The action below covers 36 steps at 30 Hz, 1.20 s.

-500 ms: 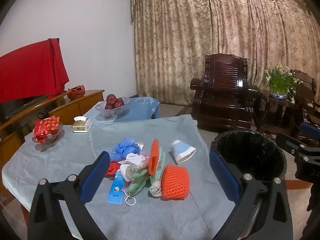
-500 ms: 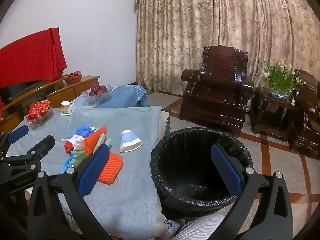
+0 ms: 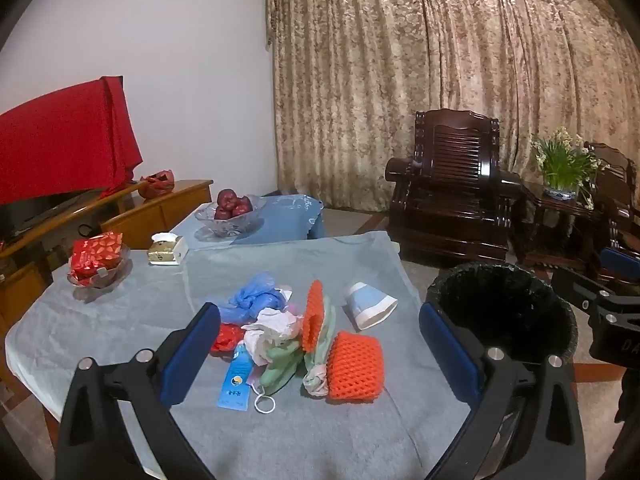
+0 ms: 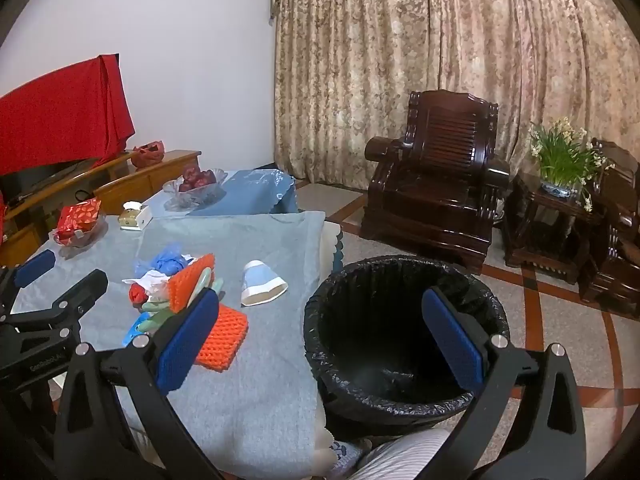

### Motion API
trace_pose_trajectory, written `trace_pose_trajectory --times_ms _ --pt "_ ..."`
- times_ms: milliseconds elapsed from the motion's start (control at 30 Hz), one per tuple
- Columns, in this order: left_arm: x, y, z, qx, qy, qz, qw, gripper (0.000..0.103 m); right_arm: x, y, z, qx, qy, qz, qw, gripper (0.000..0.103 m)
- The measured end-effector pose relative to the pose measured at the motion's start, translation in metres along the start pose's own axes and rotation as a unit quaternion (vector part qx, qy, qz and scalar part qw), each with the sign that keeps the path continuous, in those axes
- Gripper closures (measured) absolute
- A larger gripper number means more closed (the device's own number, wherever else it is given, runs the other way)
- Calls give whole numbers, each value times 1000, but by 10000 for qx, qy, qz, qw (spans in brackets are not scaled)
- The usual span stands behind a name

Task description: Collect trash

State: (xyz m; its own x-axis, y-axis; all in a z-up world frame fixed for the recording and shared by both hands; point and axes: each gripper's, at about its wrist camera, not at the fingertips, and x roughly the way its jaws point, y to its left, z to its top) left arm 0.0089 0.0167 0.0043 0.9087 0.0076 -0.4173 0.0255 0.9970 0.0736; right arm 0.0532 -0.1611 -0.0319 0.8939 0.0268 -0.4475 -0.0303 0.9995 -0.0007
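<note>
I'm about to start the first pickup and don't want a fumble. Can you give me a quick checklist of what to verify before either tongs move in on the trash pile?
1. Left tongs open and empty: ok.
2. Right tongs open and empty: ok.
3. Black-lined round trash bin open beside the table, within view: ok.
4. Orange foam fruit net lying free at the near edge of the pile: ok.
5. Tipped-over white and blue paper cup lying apart from the pile: ok.
6. Crumpled white tissue free of the wrappers around it: cannot tell, the pieces overlap.
</note>
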Motion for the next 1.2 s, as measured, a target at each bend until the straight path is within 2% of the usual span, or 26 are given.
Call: trace_pose_trajectory --times_ms 1200 --pt "-1 -2 -4 11 -5 14 10000 6 5 0 3 25 39 -6 10000 5"
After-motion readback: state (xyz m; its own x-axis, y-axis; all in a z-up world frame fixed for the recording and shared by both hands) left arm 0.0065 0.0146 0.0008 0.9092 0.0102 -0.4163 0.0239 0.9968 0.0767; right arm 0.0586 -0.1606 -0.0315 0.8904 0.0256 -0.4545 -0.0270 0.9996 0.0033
